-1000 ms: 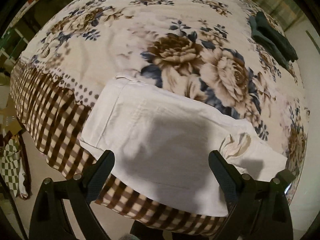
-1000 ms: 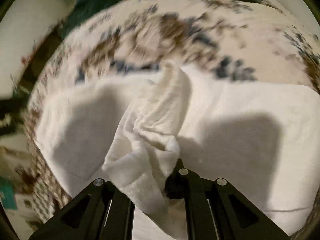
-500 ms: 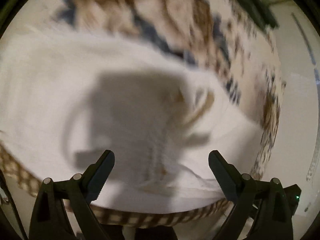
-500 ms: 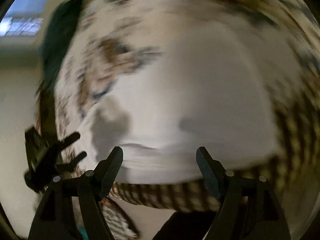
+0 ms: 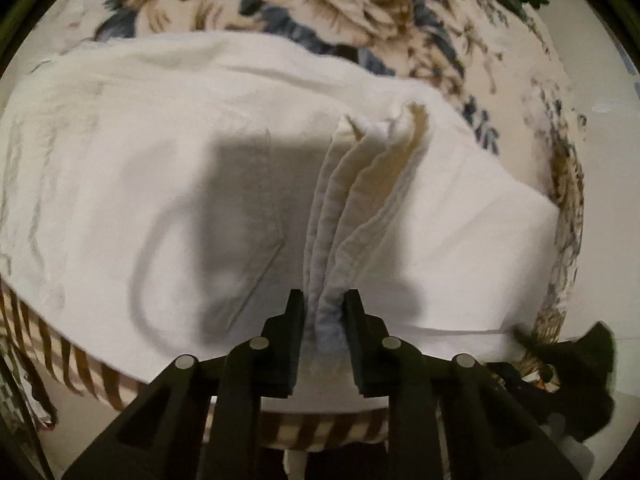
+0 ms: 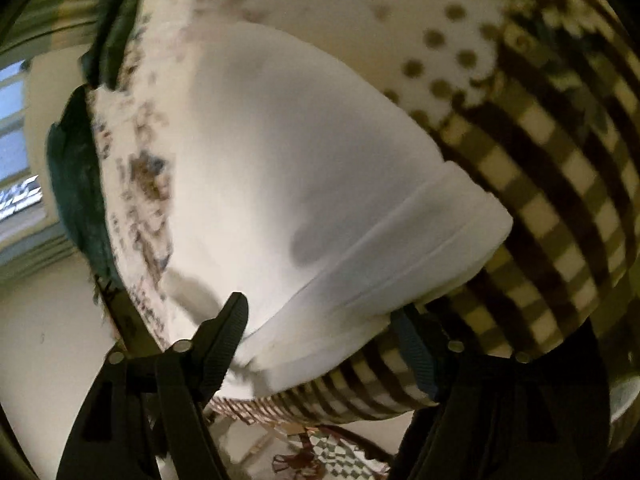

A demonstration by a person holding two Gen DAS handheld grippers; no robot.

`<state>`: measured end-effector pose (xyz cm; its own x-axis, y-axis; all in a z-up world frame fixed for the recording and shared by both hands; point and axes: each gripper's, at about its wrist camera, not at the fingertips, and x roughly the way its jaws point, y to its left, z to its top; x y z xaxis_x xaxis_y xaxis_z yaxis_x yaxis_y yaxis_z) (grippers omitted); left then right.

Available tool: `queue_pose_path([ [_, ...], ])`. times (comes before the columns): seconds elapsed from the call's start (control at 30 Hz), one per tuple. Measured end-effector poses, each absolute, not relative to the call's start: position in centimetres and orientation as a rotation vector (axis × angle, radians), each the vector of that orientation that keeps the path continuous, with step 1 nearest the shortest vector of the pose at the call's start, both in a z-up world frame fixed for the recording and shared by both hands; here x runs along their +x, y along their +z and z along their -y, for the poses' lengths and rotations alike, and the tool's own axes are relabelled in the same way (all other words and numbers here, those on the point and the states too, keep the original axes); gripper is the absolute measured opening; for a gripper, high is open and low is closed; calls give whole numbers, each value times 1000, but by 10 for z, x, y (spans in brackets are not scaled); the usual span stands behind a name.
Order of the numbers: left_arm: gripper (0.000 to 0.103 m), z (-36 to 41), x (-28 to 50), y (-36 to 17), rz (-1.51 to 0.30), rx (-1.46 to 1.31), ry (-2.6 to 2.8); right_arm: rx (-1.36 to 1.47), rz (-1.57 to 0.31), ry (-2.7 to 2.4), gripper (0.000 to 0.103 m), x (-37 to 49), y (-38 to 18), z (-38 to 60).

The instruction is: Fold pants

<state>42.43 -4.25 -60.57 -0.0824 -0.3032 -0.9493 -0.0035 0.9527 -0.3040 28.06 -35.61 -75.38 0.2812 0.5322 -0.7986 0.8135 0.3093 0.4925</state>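
Surroundings: bed covered by one floral blanket (image 5: 360,8) with brown roses, blue leaves, a dotted band and a brown checked border (image 6: 560,184) hanging over the edge. One dark green folded cloth (image 6: 72,168) lies at the far side of the bed, well apart from the work area. Gripper shadows fall on the fabric; nothing else lies on it.

Count: one pair of pants, two grippers.

White pants (image 5: 160,152) lie flat near the bed edge, partly folded, pocket seam visible. Several stacked hem layers stand up as a ridge between the fingers of the left gripper (image 5: 323,320), which is clamped onto them. Right gripper (image 6: 320,328): jaws spread wide, straddling the folded corner of the pants; view is blurred, contact unclear.
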Motion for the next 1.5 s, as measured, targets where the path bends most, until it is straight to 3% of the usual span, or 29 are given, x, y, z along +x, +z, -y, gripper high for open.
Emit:
queue_pose_path([
  [0.07,17,39,419,-601,-1648,-247,-249,1345,-1436,-366,28,278,-761,357],
  [0.1,17,37,413,-601,-1662,-253,-240,1362,-1456,-389,22,271,-763,357],
  [0.3,23,27,402,-626,-1710,-271,-219,1325,-1503,-310,22,268,-759,356],
  [0.4,29,26,408,-617,-1712,-252,-226,1325,-1502,-290,40,274,-752,359],
  [0.5,35,26,411,-605,-1690,-219,-237,1335,-1438,-339,49,273,-742,370],
  [0.63,38,30,412,-619,-1707,-195,-235,1326,-1417,-449,50,268,-752,386],
  [0.73,39,30,408,-626,-1737,-190,-215,1384,-1423,-537,45,244,-766,388],
  [0.87,38,36,402,-591,-1708,-121,-233,1372,-1470,-476,46,238,-758,386],
  [0.9,40,45,404,-572,-1681,-100,-251,1371,-1467,-446,49,240,-753,386],
  [1.0,65,84,422,-546,-1648,-49,-340,1405,-1395,-397,58,243,-737,393],
  [1.07,68,119,441,-543,-1654,-33,-407,1421,-1344,-378,60,244,-736,399],
  [1.33,68,287,459,-610,-1965,56,-608,1566,-1280,-383,59,242,-797,416],
  [1.37,68,304,451,-619,-2006,84,-611,1555,-1262,-364,46,243,-799,414],
  [1.5,68,331,433,-632,-2055,154,-573,1400,-1237,-335,36,246,-783,404],
])
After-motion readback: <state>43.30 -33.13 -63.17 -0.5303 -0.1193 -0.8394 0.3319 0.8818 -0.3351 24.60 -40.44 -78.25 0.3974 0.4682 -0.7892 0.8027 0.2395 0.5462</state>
